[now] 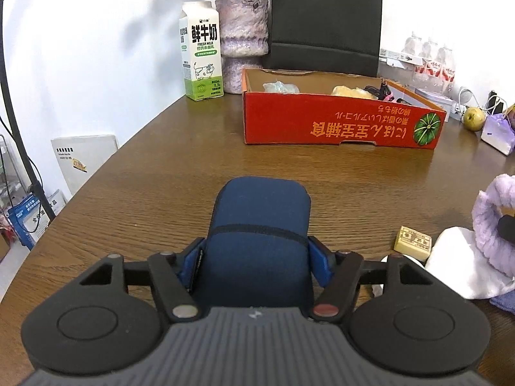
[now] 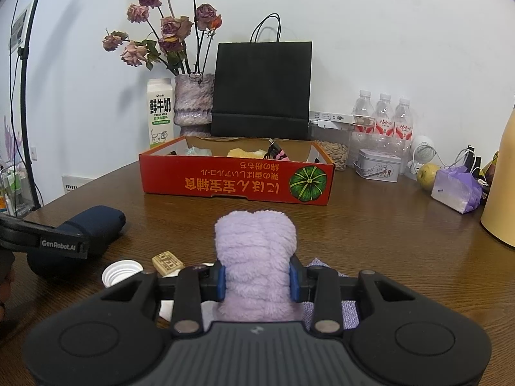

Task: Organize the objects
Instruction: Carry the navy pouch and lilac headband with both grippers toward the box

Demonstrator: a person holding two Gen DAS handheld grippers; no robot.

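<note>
My left tongs point(image 1: 256, 257) were clenched on a soft navy-blue pouch point(image 1: 257, 225) low over the surface point(image 1: 161, 193), and my right tongs point(image 2: 256, 278) were clenched on a fluffy lilac roll point(image 2: 256, 257). I judged both pickups done, the carry to the red cardboard tray point(image 2: 236, 180) still ahead. Next, each load had to clear its near wall before release.

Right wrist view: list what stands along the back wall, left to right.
Milk carton → vase of dried roses → black paper bag → jar of seeds → water bottles.
</note>
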